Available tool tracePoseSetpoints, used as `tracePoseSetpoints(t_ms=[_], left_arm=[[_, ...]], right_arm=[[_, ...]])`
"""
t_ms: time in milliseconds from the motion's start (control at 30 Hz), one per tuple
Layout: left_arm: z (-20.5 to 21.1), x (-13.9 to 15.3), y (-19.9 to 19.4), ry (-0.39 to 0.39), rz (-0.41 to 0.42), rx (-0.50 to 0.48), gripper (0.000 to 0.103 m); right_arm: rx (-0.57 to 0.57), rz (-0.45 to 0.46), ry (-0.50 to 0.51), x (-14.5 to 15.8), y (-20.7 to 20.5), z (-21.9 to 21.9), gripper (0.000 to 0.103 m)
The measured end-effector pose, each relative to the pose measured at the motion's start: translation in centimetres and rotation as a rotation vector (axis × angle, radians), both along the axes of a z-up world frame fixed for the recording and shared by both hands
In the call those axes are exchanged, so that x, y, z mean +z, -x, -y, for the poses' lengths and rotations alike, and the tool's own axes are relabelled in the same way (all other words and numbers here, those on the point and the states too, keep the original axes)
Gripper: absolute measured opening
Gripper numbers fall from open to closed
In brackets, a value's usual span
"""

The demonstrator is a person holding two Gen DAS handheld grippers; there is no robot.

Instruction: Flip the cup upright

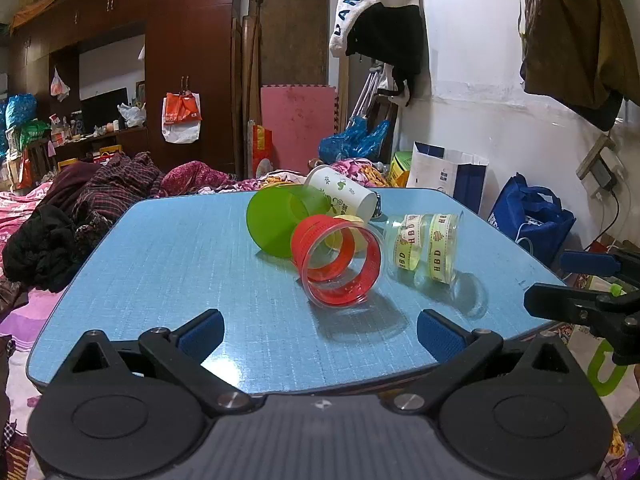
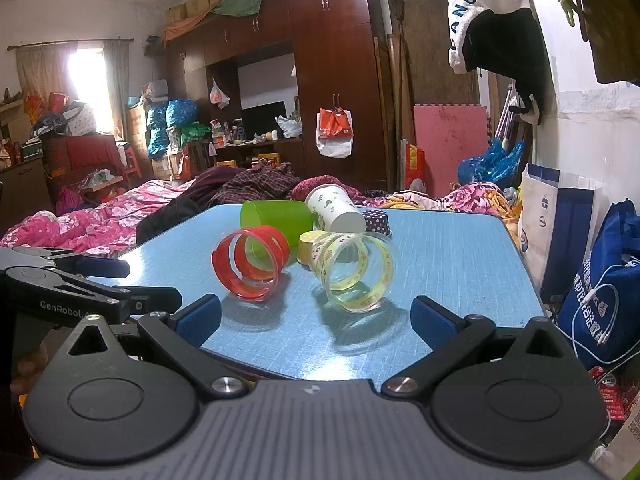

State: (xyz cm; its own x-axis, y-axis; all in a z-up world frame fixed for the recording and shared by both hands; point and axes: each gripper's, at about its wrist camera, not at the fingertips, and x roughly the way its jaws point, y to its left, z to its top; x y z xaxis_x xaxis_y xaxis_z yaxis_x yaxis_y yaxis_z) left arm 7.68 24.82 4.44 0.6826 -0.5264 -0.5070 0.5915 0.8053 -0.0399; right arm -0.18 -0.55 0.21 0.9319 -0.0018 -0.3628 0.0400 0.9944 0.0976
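Observation:
Several cups lie on their sides in a cluster on the blue table [image 1: 160,248]. A clear cup with red bands [image 1: 340,264] lies nearest my left gripper, mouth toward me; it also shows in the right wrist view [image 2: 250,264]. A clear cup with yellow HBD bands [image 2: 354,274] lies nearest my right gripper, also seen from the left [image 1: 430,248]. Behind them lie a green cup [image 1: 276,220], a white leaf-print paper cup [image 1: 344,196] and a small yellow cup [image 2: 312,246]. My left gripper [image 1: 320,332] and right gripper [image 2: 316,320] are open and empty at the table's near edge.
A dark polka-dot cup [image 2: 378,220] sits behind the pile. A bed with pink bedding and dark clothes [image 2: 120,216] lies beyond the table. Blue bags [image 2: 604,280] and a white paper bag [image 2: 548,208] stand on the floor to the right.

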Motion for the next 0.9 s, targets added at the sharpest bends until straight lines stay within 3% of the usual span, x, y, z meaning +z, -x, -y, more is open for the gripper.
tracePoseSetpoints(t_ms=[900], left_arm=[[0.31,-0.19,-0.33,-0.003,-0.005,-0.003,0.103]], right_arm=[[0.008,-0.003,0.000,-0.40,-0.06,-0.10,0.102]])
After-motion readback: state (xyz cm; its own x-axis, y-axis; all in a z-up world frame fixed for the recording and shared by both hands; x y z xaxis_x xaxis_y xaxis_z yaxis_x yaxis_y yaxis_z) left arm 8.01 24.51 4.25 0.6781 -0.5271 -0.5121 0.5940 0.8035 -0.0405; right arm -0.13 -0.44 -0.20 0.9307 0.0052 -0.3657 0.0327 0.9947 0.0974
